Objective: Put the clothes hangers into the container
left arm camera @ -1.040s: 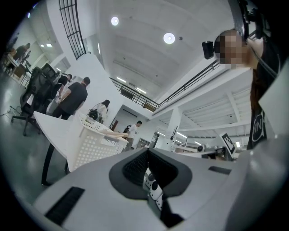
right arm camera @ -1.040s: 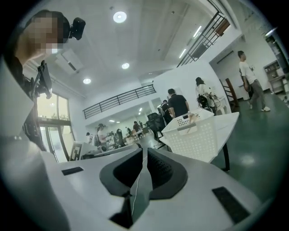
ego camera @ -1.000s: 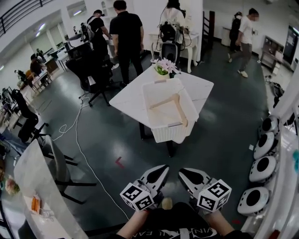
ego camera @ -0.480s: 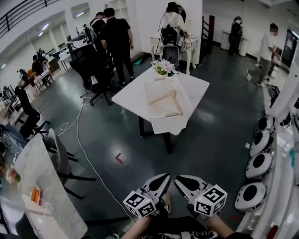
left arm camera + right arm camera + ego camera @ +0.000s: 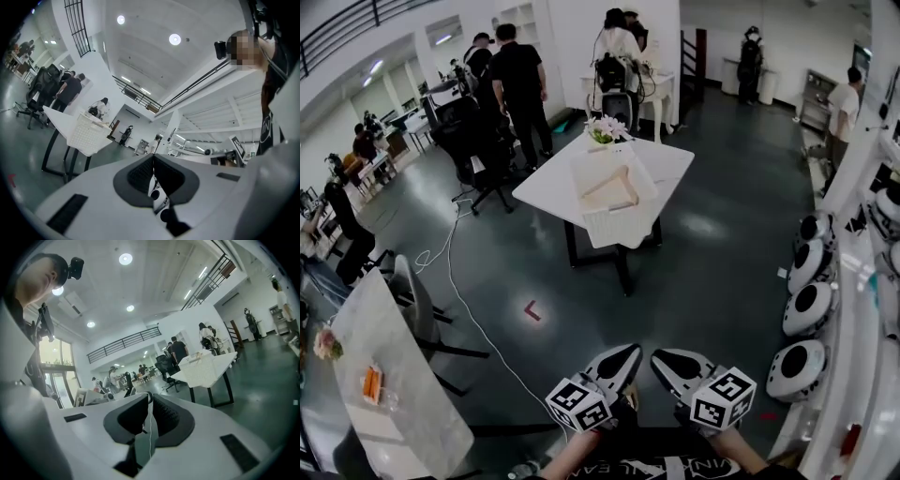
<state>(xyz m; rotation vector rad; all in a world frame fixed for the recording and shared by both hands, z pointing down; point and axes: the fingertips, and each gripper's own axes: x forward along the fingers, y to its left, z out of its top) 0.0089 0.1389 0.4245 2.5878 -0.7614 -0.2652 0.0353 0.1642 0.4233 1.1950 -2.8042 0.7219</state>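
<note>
- Left hand-held gripper and right hand-held gripper both clenched, empty.
- Hanger lies in basket on counter, well apart from both.
- Placing looks done; next move needs another hanger, none visible.

Table: white; basket: white, fine lattice; hanger: pale wood; flowers: pink and white, green leaves; floor: dark grey-green, one red mark; left gripper, right gripper: white, black-and-white square markers.
</note>
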